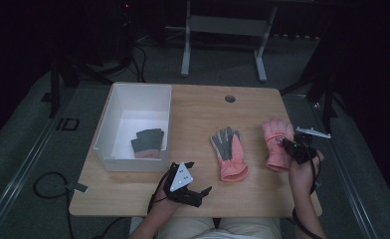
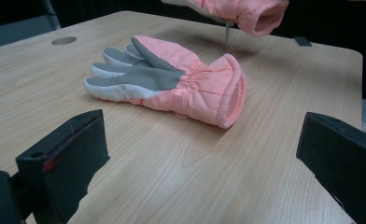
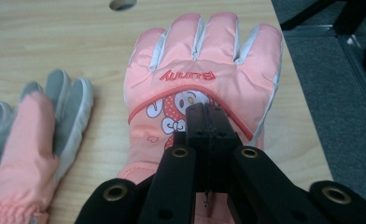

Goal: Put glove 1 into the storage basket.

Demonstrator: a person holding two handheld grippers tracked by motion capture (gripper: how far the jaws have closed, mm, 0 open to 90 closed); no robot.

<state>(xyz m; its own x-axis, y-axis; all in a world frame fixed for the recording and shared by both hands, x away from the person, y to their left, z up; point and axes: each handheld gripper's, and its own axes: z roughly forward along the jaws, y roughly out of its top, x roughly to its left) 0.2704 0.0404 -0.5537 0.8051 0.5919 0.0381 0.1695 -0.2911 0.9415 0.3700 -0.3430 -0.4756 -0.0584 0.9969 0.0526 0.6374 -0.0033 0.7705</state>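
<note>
Right gripper (image 1: 293,145) seen at the right of the high view, jaws shut on the pink glove (image 1: 277,143) at the table's (image 1: 198,109) right edge; left gripper (image 1: 193,195) low at centre with jaws spread and empty, second pink glove (image 1: 229,153) lying palm-up mid-table, grey gloves (image 1: 147,142) already in the white bin (image 1: 114,112) at left. Left gripper view: wide jaws at the lower corners, palm-up glove (image 2: 172,81) flat between and beyond, held glove's cuff (image 2: 251,14) lifted at top. Right gripper view: jaws pinched on the cartoon-printed back of the glove (image 3: 204,79); judged roughly a third done, both pink gloves not yet binned.
</note>
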